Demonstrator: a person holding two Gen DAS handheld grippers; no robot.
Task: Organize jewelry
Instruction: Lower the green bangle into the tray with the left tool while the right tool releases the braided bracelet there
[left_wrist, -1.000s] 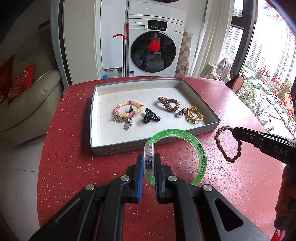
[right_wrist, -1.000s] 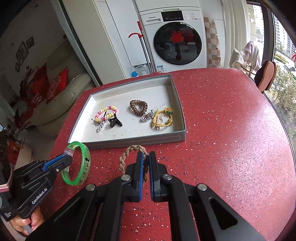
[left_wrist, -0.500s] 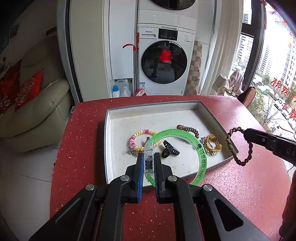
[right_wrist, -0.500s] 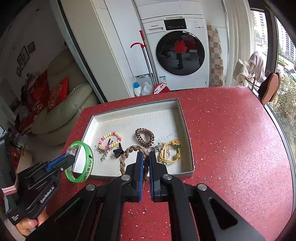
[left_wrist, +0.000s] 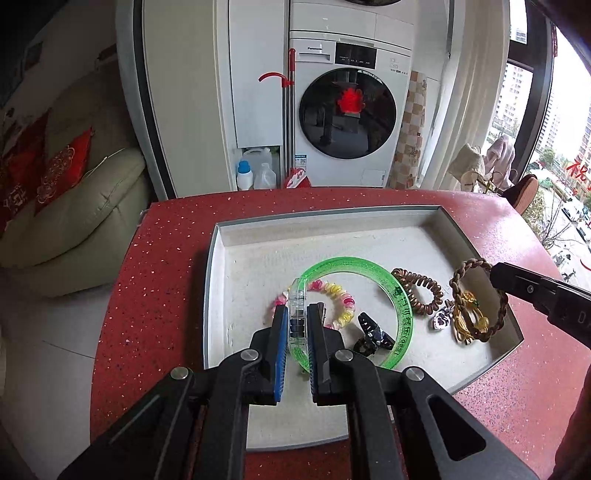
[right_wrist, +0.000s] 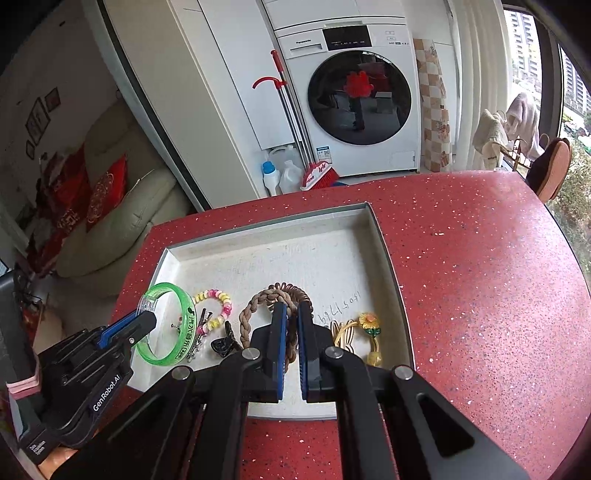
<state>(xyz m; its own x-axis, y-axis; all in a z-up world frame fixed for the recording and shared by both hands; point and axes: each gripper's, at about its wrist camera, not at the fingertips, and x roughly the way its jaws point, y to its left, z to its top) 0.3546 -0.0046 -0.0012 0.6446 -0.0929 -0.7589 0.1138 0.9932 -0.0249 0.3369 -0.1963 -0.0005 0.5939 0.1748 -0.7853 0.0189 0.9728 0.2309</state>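
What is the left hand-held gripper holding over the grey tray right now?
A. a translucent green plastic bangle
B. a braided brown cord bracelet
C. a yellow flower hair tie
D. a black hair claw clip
A: the left hand-held gripper is clamped on the clear clasp section of the translucent green plastic bangle, above the grey tray; the braided brown cord bracelet is in the right hand-held gripper.

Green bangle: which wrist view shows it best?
Left wrist: the green bangle fills the centre, nearly its whole ring visible, clear clasp pinched by the left hand-held gripper. Right wrist shows it smaller, near the left edge, foreshortened.
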